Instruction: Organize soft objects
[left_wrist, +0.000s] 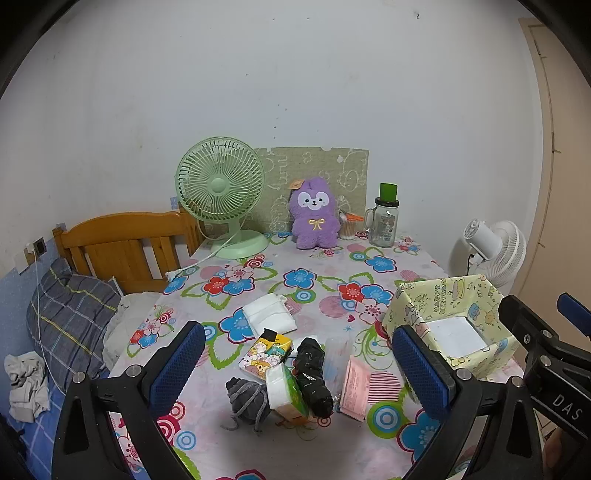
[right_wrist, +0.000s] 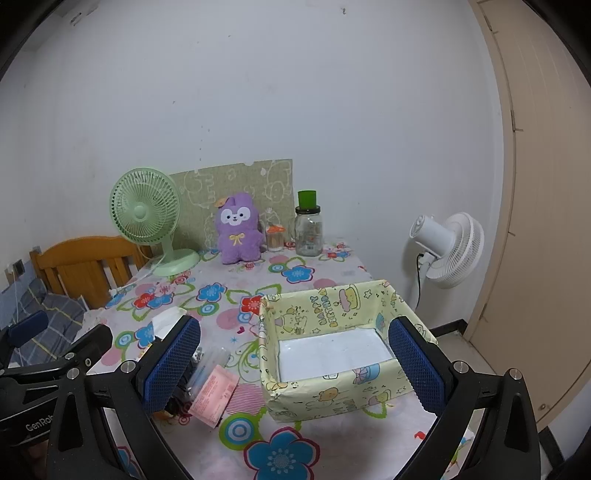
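**Sorting not yet begun — box bare, both grippers empty**

The left gripper (left_wrist: 299, 369) hangs with fingers spread wide above a heap of soft things: a grey balled sock (left_wrist: 246, 402), a black rolled cloth (left_wrist: 313, 373), tissue packets. The right gripper (right_wrist: 293, 365), fingers likewise apart, faces the yellow paper-wrapped cartoon box (right_wrist: 332, 391). Next, probably — lower the left, clamp one item, carry it right.

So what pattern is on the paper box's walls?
The paper box is pale yellow with cartoon animals, stars and "Happy Birthday" lettering; clearest in the right wrist view.
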